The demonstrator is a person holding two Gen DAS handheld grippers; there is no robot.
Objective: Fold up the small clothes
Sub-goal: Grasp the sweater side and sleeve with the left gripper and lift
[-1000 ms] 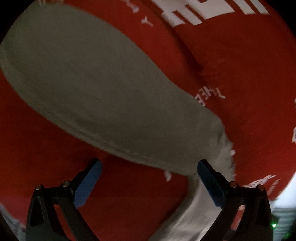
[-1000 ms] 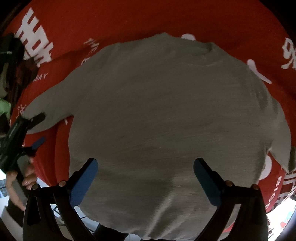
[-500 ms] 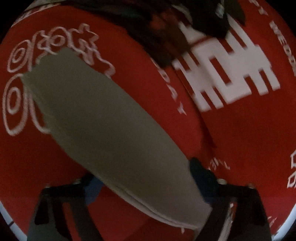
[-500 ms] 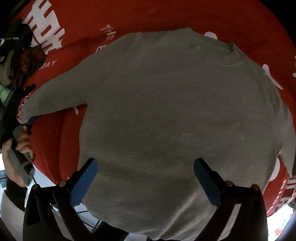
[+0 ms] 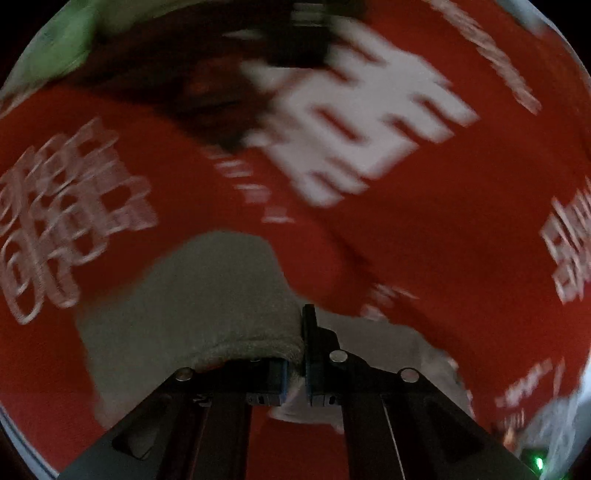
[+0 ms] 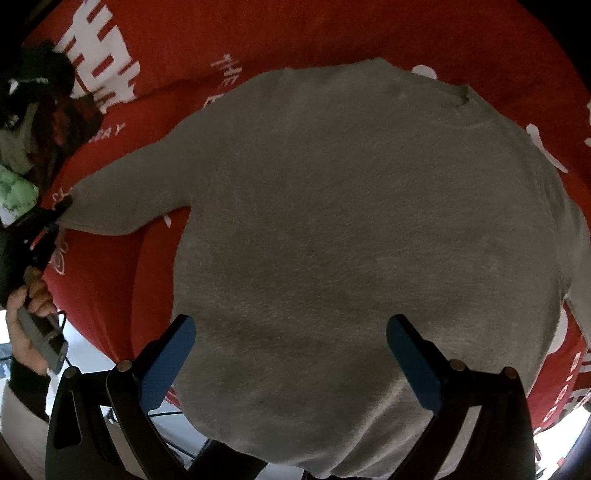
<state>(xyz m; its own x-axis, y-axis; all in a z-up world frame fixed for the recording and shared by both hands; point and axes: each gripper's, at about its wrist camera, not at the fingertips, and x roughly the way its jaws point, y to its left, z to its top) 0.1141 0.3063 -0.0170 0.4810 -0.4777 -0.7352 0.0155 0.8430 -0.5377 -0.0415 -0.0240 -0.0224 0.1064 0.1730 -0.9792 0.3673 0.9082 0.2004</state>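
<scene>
A small grey long-sleeved top lies spread flat on a red cloth with white print. Its left sleeve reaches out to the left, and its cuff end is pinched in my left gripper, which is shut on it and lifted off the cloth. That gripper shows at the left edge of the right wrist view, held by a hand. My right gripper hangs open above the lower body of the top, touching nothing.
A dark bundle of clothes and a green patterned piece lie at the far left on the red cloth. The cloth's near edge drops off to a pale floor at the lower left.
My left gripper's jaws closed on the sleeve end and lifted it, tilting up so more of the cloth shows. My right gripper stayed open; the top has slid slightly in its view.
</scene>
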